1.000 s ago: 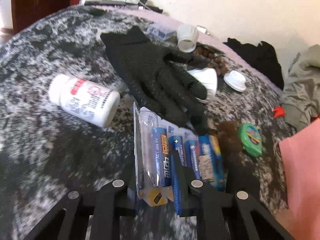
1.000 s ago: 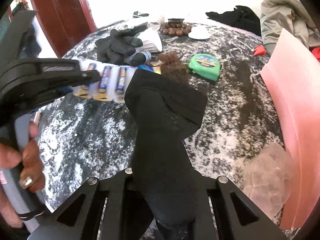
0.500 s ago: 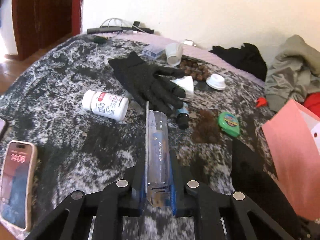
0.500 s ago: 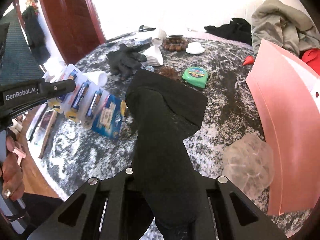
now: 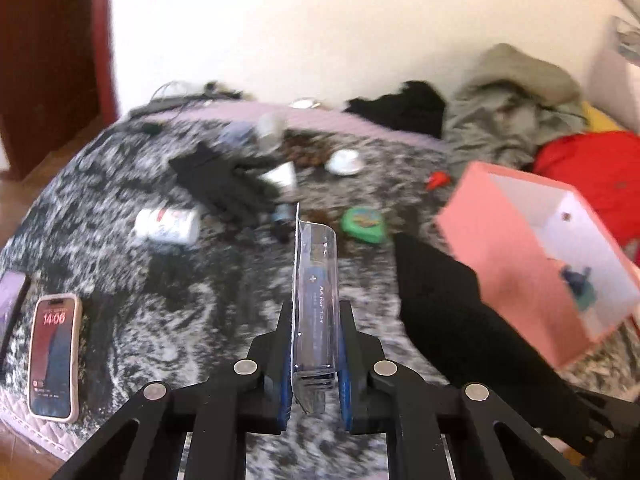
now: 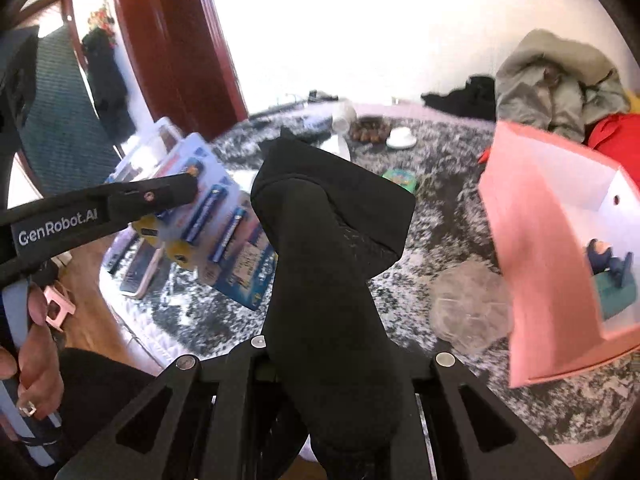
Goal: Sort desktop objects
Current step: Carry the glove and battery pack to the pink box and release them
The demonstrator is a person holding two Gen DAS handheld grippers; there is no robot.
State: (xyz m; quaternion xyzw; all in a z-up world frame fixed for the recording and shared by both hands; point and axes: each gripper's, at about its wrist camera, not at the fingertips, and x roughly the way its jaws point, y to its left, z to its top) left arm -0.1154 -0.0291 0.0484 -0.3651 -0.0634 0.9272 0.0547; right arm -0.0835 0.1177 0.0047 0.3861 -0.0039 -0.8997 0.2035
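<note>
Left gripper (image 5: pixel 314 344) first: its fingers (image 5: pixel 282 344) were clamped on the battery pack (image 5: pixel 316 300), the blister card held edge-on and raised clear of the mottled bench (image 5: pixel 180 300). From the right wrist view the same pack (image 6: pixel 224 232) showed its face, AA cells in a row on blue card, pinched near one corner by the left gripper (image 6: pixel 176 192).

Over on the right, the right gripper (image 6: pixel 336 364) had its fingers closed tight on a black sock (image 6: pixel 320 248), the cloth bunched between them and folding over at the top, also held off the bench (image 6: pixel 440 216).

Just beyond the sock, a clear crumpled plastic piece (image 6: pixel 472 304) lay on the bench, and beside it stood the pink box (image 6: pixel 532 248), open, with something dark blue and teal inside.

Further out on the bench, blurred: a green tape measure (image 5: pixel 363 222), a white pill bottle (image 5: pixel 168 226) on its side, a black glove (image 5: pixel 224 184). A phone (image 5: pixel 54 354) lay face-up near the bench edge on the left. Clothes (image 5: pixel 512 100) were piled at the far side.
</note>
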